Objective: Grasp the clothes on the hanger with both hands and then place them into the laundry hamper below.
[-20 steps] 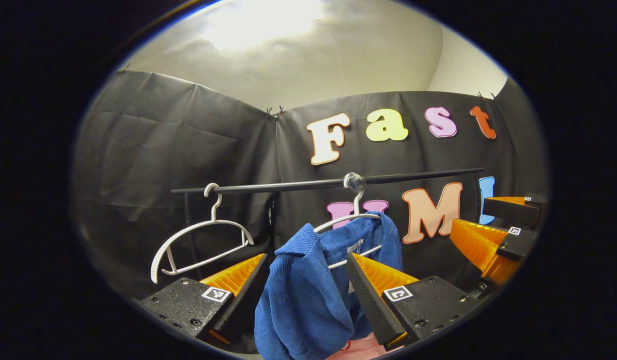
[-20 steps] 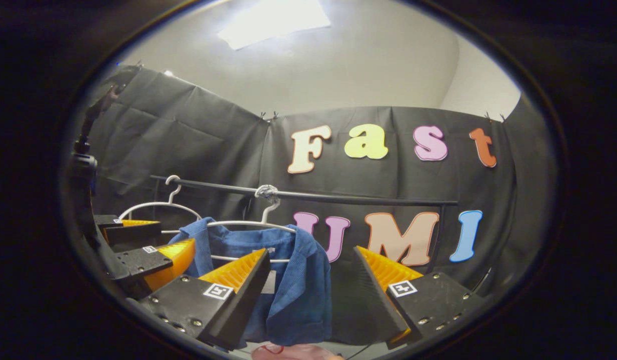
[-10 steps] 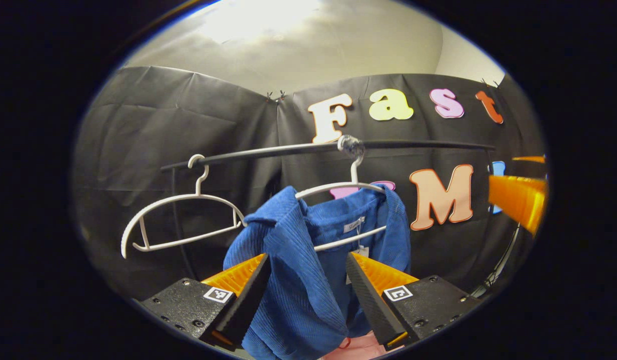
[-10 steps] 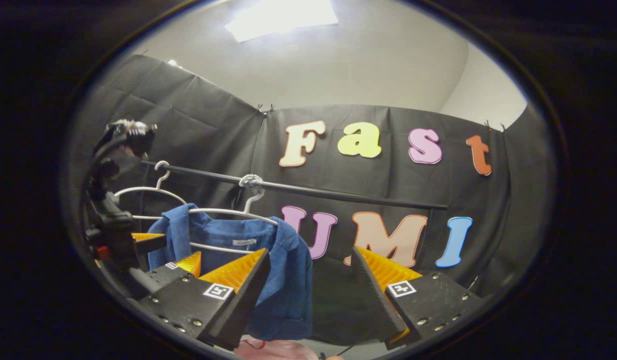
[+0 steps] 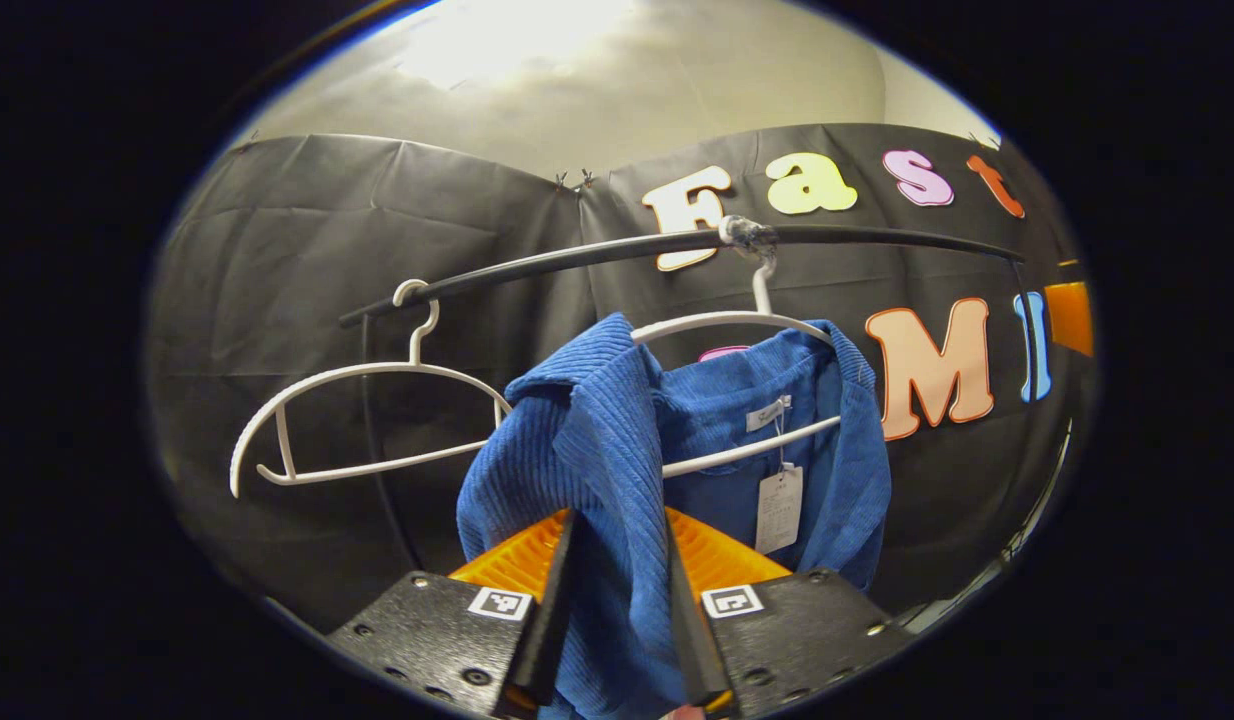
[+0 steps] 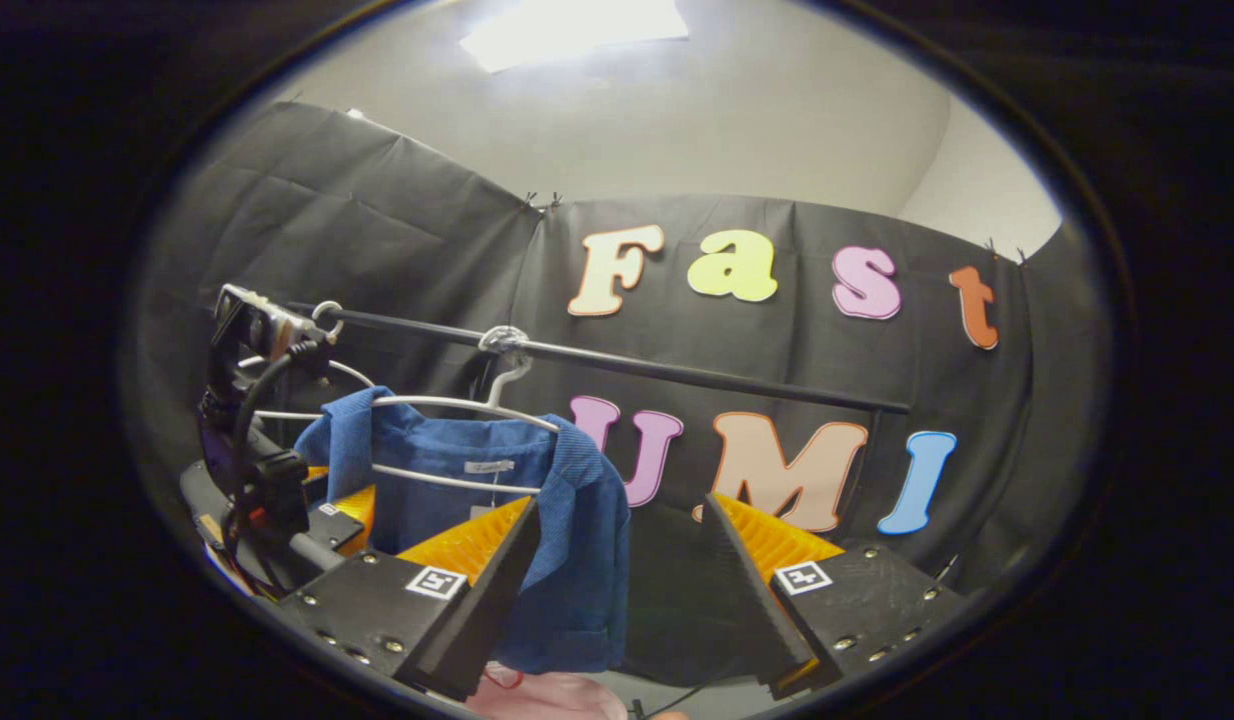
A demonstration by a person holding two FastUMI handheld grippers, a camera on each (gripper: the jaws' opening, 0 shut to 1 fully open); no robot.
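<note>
L hand-held gripper: both fingers pinch the near shoulder/sleeve fold of the blue corduroy shirt, cloth filling the gap between them. Shirt hangs on a white hanger hooked at a taped spot on the black rail; collar open, paper tag dangling inside. Near shoulder edge has slid off the hanger end & droops fwd over the fingers; far shoulder sits on the hanger.

Empty white hanger hangs on the rail just left of the shirt, its tip close to the cloth edge but apart from it.

R hand-held gripper: fingers spread wide, nothing between them. Its left finger overlaps the shirt's right edge in the right gripper view; contact can't be told. Right of that hem, bare rail & wall — open room there. L gripper body w/ cable sits at the shirt's far side.

Pink thing at bottom edge below the hem, too cropped to tell.
</note>
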